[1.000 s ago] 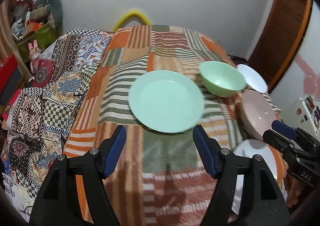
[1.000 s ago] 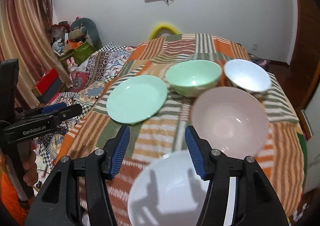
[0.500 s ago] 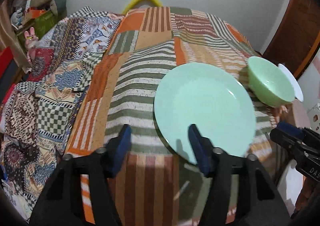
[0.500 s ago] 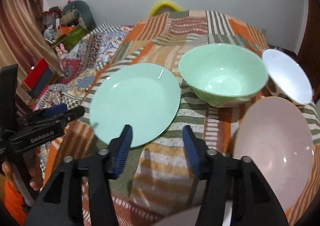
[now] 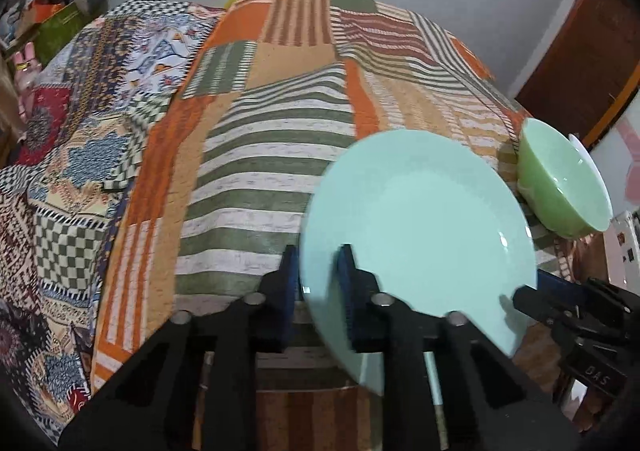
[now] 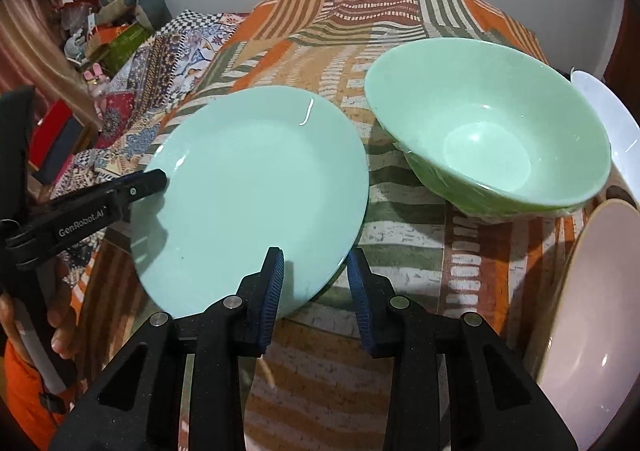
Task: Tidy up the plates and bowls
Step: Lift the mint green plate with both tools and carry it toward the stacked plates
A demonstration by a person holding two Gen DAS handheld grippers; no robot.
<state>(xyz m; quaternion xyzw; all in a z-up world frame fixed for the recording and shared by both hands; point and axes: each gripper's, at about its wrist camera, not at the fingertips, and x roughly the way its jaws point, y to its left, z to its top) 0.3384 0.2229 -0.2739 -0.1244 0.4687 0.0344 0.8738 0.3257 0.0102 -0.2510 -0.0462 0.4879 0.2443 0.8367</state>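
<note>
A pale green plate (image 5: 420, 219) lies on the patchwork quilt (image 5: 260, 171). My left gripper (image 5: 318, 277) has its blue pads on the plate's near left rim, and its jaws are still closing on it. The right wrist view shows the same plate (image 6: 256, 187) with the left gripper (image 6: 158, 181) at its left edge. My right gripper (image 6: 316, 279) straddles the plate's near right rim. Its jaws are closing, with a gap still between pads and rim. A green bowl (image 6: 488, 139) stands just right of the plate.
A white bowl (image 6: 608, 119) sits behind the green bowl, and a large pink bowl (image 6: 592, 291) is at the right edge. A hand (image 6: 60, 331) holds the left gripper. Boxes and toys (image 6: 116, 31) pile up at the far left by the wall.
Both grippers have come down and forward to the green plate. The left jaws narrowed onto its rim. The right jaws narrowed around the rim's other side.
</note>
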